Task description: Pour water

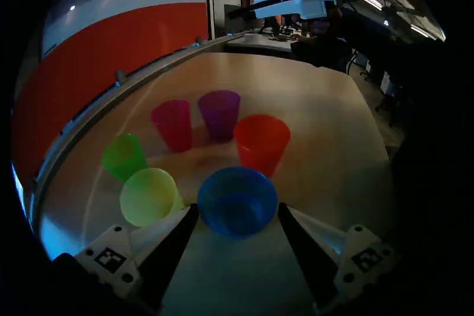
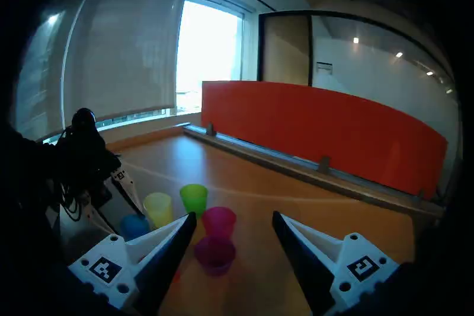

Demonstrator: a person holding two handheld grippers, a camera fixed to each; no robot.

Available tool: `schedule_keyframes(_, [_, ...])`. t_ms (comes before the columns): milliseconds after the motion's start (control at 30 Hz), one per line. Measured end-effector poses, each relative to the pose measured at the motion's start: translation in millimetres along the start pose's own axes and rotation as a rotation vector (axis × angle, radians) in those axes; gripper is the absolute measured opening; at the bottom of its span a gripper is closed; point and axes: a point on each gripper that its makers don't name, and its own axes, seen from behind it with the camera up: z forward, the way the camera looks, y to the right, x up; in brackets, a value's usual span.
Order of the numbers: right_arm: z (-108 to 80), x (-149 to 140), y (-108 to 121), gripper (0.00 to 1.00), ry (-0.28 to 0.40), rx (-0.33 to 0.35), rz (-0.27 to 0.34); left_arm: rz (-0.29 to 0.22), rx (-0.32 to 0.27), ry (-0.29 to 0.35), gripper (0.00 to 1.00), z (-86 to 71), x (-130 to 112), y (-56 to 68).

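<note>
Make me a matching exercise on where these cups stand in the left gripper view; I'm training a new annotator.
Things:
1. blue cup
2. yellow cup
3. purple cup
4. green cup

Places:
A. at the far side, between the pink cup and the red cup
B. in the gap at the tips of the open left gripper
C. farthest to the image's left
D. next to the blue cup, nearer the camera than the green cup

Pairs: 1-B, 2-D, 3-A, 4-C.
</note>
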Motion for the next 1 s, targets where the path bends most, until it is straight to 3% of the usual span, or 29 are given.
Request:
schedule_keyframes(400, [-0.5,-4,2,0.99,-0.003,-0.002,0.004,-0.013,-0.011,0.017,0.99,13.0,5,0.9])
schedule_keyframes(600, [-1.0,-6,4,0.99,-0.003,-0.004,0.007,0.006,-0.001,0.013,1.0,16.9,3,-0.2])
schedule_keyframes(733, [-1.3,-5,4,0.99,-0.005,-0.006,0.004,0.018,0.017,0.006,0.98,19.2,1,-3.0])
schedule_keyframes(867, [-1.4,-7,5,0.99,-0.009,-0.01,-0.003,0.019,0.03,0.005,0.88,20.1,0,-5.5])
schedule_keyframes(1000, [-1.8,-8,5,0.99,-0.011,-0.009,-0.004,0.018,0.03,0.006,0.87,19.8,1,-4.8])
